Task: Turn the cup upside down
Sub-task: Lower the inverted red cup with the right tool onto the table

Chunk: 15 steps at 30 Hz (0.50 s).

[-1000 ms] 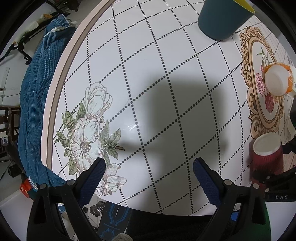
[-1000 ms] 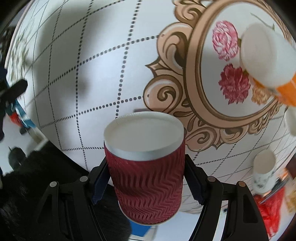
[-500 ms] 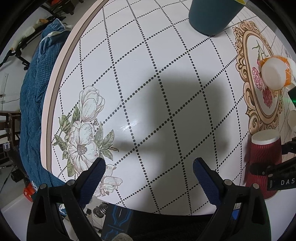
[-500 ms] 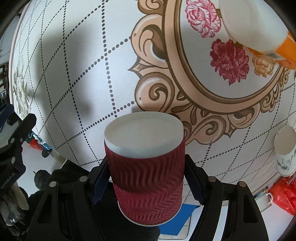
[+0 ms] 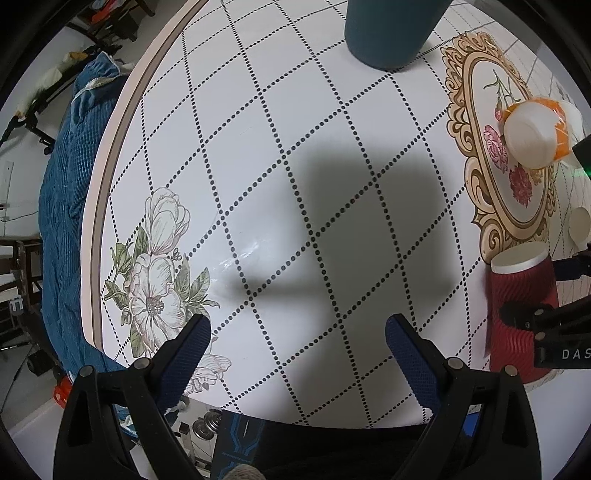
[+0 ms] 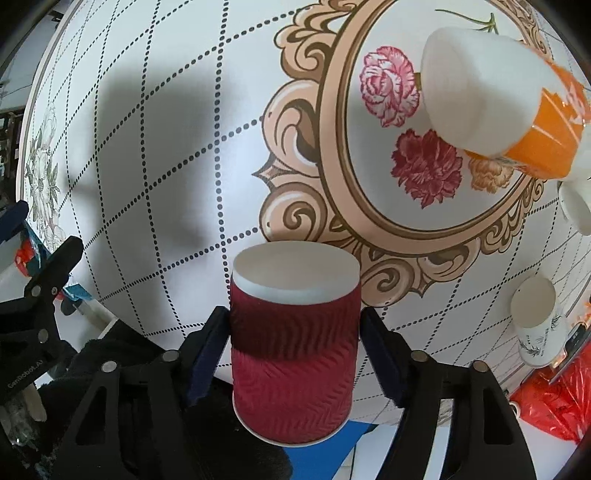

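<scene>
Below, a round patterned table [image 5: 332, 184] fills the view. Over its near edge the right gripper [image 6: 295, 347] is closing on the red ribbed cup [image 6: 291, 362], base up — lower it level, rim flat. Left gripper [image 5: 295, 343] spread, empty.

Round white surface [image 5: 332, 155] with a dotted diamond grid, a pale flower print [image 5: 155, 280] near its edge and a gold-framed rose medallion [image 6: 424, 147]. A teal cup [image 5: 388, 33] stands at the far side. An orange-and-white cup [image 6: 517, 110] sits bottom-up on the medallion, a small white cup [image 6: 537, 321] beside it. Blue quilted cloth [image 5: 66, 221] hangs past the rim.
</scene>
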Each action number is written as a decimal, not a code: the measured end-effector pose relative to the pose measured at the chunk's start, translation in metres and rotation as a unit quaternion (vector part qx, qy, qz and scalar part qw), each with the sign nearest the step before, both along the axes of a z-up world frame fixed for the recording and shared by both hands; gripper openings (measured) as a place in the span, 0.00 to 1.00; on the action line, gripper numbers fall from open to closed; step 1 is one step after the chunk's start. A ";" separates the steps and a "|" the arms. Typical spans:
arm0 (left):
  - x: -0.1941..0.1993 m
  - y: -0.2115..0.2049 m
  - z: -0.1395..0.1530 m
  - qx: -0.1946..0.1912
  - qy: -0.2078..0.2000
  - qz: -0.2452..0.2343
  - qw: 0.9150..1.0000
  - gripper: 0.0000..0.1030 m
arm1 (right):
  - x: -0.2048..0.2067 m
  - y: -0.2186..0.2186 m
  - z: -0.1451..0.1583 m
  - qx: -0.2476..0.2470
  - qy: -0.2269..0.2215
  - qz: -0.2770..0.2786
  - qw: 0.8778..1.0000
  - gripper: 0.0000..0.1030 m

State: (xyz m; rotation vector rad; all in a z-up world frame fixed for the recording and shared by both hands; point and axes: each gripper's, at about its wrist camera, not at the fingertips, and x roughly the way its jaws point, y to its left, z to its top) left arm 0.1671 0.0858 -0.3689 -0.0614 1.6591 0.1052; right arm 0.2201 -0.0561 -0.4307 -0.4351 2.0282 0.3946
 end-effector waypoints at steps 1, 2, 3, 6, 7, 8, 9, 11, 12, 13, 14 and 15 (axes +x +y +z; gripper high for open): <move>0.000 -0.001 0.001 0.000 0.000 0.000 1.000 0.94 | 0.001 -0.001 0.003 0.001 -0.005 0.002 1.000 0.71; 0.000 -0.002 0.001 0.001 0.000 -0.001 1.000 0.94 | -0.004 0.005 0.006 0.002 -0.009 0.003 1.000 0.71; 0.000 -0.003 0.001 0.001 0.000 -0.001 1.000 0.94 | -0.008 0.010 0.014 0.003 -0.012 0.002 1.000 0.71; 0.001 0.002 -0.001 0.002 0.001 -0.002 1.000 0.94 | -0.010 0.009 0.027 0.011 -0.031 -0.003 0.999 0.71; 0.000 0.002 -0.001 0.002 0.002 -0.002 1.000 0.94 | -0.008 0.008 0.032 0.017 -0.044 -0.009 0.999 0.71; 0.001 0.002 -0.001 0.002 0.002 -0.002 1.000 0.94 | -0.006 0.008 0.035 0.024 -0.055 -0.013 0.998 0.71; 0.000 0.003 -0.002 0.002 0.003 -0.002 1.000 0.94 | -0.005 0.007 0.043 0.033 -0.074 -0.019 0.997 0.71; 0.000 0.003 -0.003 0.004 0.004 -0.001 1.000 0.94 | -0.005 0.004 0.057 0.048 -0.101 -0.029 0.993 0.71; 0.000 0.003 -0.004 0.004 0.005 0.000 1.000 0.94 | -0.006 0.004 0.065 0.057 -0.118 -0.036 0.991 0.71; 0.000 0.005 -0.005 0.003 0.007 0.001 1.000 0.94 | -0.007 0.003 0.073 0.066 -0.136 -0.042 0.988 0.71; 0.001 0.005 -0.005 0.002 0.008 0.001 1.000 0.94 | -0.008 0.003 0.079 0.076 -0.151 -0.050 0.984 0.71; 0.001 0.005 -0.006 0.004 0.009 0.000 1.000 0.94 | -0.009 0.002 0.086 0.087 -0.164 -0.059 0.981 0.71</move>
